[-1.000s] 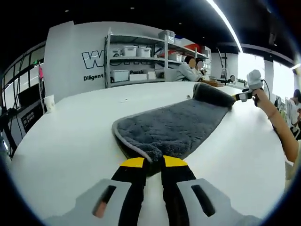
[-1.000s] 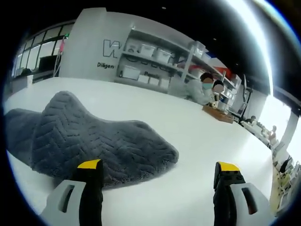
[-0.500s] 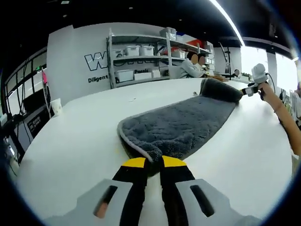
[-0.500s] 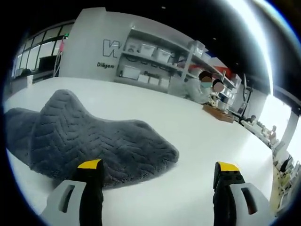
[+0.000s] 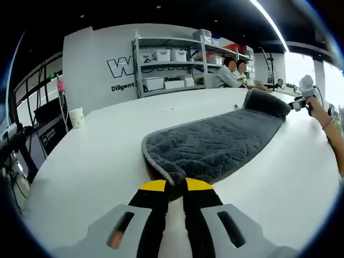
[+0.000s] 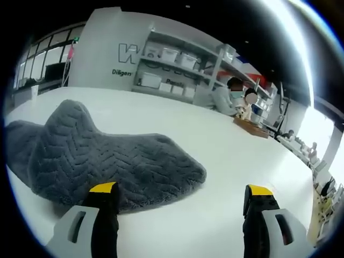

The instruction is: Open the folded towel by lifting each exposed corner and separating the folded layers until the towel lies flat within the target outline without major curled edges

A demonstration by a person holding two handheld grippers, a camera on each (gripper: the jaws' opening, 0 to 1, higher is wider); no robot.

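Grey towel (image 5: 215, 142) lies stretched across the white table (image 5: 97, 156), its far end bunched. Left gripper (image 5: 170, 185), jaws closed, pinches the towel's near corner. Right gripper (image 6: 183, 189), jaws wide apart, hovers beside the towel's rumpled end (image 6: 107, 156).

The towel (image 5: 215, 146) lies stretched out on the worktop (image 5: 91, 156), its near corner between the jaws of the left claw (image 5: 176, 186). At its far end, on the right, sits the right claw (image 5: 299, 105). A cup (image 5: 77, 116) stands far left on the worktop, shelves (image 5: 172, 64) behind it against the wall
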